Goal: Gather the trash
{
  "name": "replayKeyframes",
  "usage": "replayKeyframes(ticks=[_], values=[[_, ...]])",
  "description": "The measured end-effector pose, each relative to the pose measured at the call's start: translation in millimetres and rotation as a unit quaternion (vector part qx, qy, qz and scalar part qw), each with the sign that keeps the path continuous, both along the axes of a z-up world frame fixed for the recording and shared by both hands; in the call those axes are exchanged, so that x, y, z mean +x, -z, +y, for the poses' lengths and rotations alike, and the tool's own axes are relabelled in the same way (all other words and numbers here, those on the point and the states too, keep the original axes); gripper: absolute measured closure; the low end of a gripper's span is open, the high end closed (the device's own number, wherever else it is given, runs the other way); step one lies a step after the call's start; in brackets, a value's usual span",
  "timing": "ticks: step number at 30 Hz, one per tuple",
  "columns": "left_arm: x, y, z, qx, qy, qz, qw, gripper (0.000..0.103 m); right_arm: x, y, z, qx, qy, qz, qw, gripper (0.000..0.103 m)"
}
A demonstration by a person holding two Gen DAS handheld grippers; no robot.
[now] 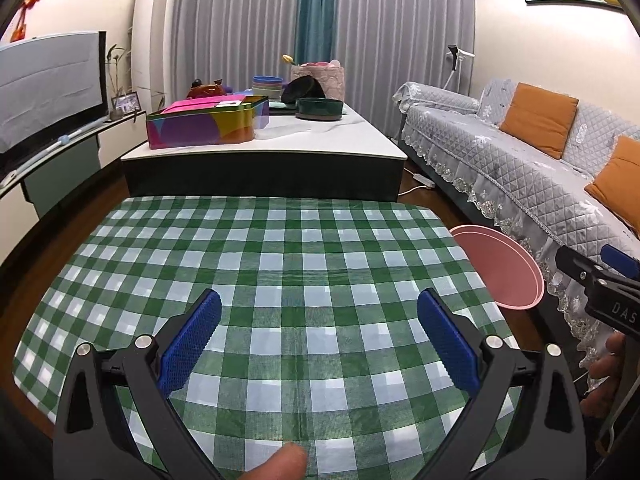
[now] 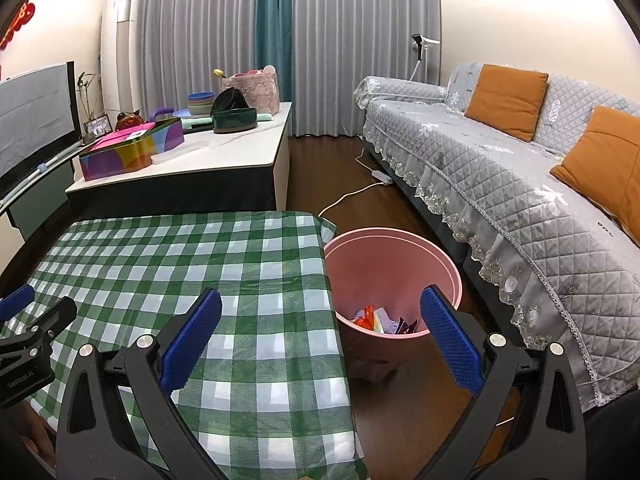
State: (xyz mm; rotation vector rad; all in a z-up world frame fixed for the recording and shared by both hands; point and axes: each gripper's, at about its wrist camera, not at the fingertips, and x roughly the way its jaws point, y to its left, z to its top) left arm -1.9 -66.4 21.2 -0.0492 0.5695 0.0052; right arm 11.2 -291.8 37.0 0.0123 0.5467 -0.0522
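A pink bin (image 2: 400,256) stands on the floor just right of the table with the green checked cloth (image 2: 168,264). Several wrappers (image 2: 380,320), red, white and dark, lie inside it. My right gripper (image 2: 320,304) is open and empty, straddling the table's right edge and the bin. My left gripper (image 1: 319,304) is open and empty above the middle of the cloth (image 1: 280,256). The bin's rim also shows in the left wrist view (image 1: 508,264). I see no trash on the cloth.
A low white-topped table (image 1: 320,136) behind holds a colourful tin (image 1: 204,124), bowls and a dark green dish (image 1: 319,109). A grey-covered sofa (image 2: 520,184) with orange cushions runs along the right. A power strip (image 2: 382,176) and cable lie on the floor.
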Motion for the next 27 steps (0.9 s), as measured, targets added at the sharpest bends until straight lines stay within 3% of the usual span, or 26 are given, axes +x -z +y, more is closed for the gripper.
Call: replayKeyframes(ticks=[27], values=[[1.4, 2.4, -1.3, -0.006, 0.002, 0.007, 1.0000, 0.008, -0.9, 2.3, 1.4, -0.002, -0.001, 0.000, 1.000, 0.005]])
